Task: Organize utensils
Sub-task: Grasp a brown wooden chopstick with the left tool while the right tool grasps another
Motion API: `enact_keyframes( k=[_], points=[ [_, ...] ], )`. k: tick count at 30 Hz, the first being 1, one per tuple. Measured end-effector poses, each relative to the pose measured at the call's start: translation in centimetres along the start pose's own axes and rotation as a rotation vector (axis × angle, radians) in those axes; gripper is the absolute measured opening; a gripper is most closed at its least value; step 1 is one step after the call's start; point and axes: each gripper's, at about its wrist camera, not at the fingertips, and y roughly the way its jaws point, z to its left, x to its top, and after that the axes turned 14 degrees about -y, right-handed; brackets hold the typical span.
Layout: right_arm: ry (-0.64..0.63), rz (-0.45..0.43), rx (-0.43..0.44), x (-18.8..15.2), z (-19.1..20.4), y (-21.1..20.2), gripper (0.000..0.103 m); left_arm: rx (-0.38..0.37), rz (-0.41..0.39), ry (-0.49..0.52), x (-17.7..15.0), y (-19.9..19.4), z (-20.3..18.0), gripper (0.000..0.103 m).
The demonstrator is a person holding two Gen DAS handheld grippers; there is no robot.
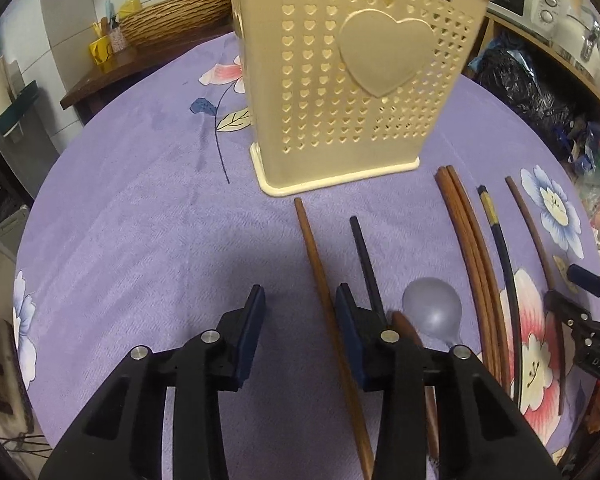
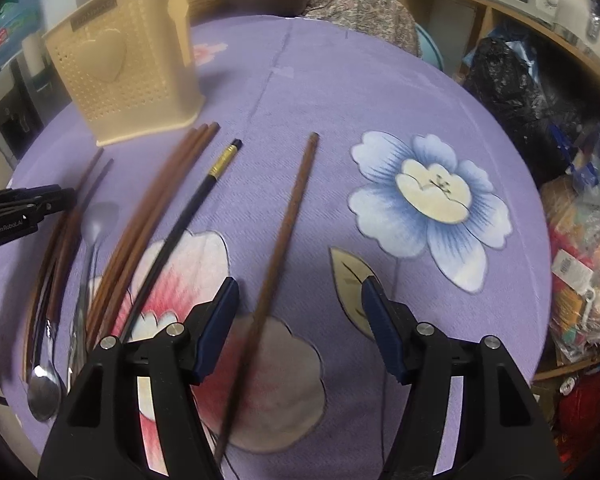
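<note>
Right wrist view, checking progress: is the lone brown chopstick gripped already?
No, the brown chopstick lies on the tablecloth between the right gripper fingers, which stand wide apart.

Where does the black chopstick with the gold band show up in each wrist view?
Left wrist view: the black chopstick with the gold band lies right of centre, between a bundle of brown chopsticks and a single brown one.
Right wrist view: it lies left of centre, its gold band near the upper end.
Shared landmark: the cream utensil holder with the heart stands beyond it in both.
</note>
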Motion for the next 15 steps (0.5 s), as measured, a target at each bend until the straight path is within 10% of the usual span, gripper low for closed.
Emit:
enact_keyframes(
  k=[6, 15],
  points=[
    [0.038, 0.008, -0.008, 3.7, -1.5, 2.5, 0.060, -0.003, 0.008, -0.017, 1.4, 0.9, -0.9, 0.034],
    [0.065, 0.017, -0.039, 7.7, -2.0, 4.8, 0.024, 0.028, 0.014, 0.000, 2.5, 1.7, -2.3, 0.008]
  ],
)
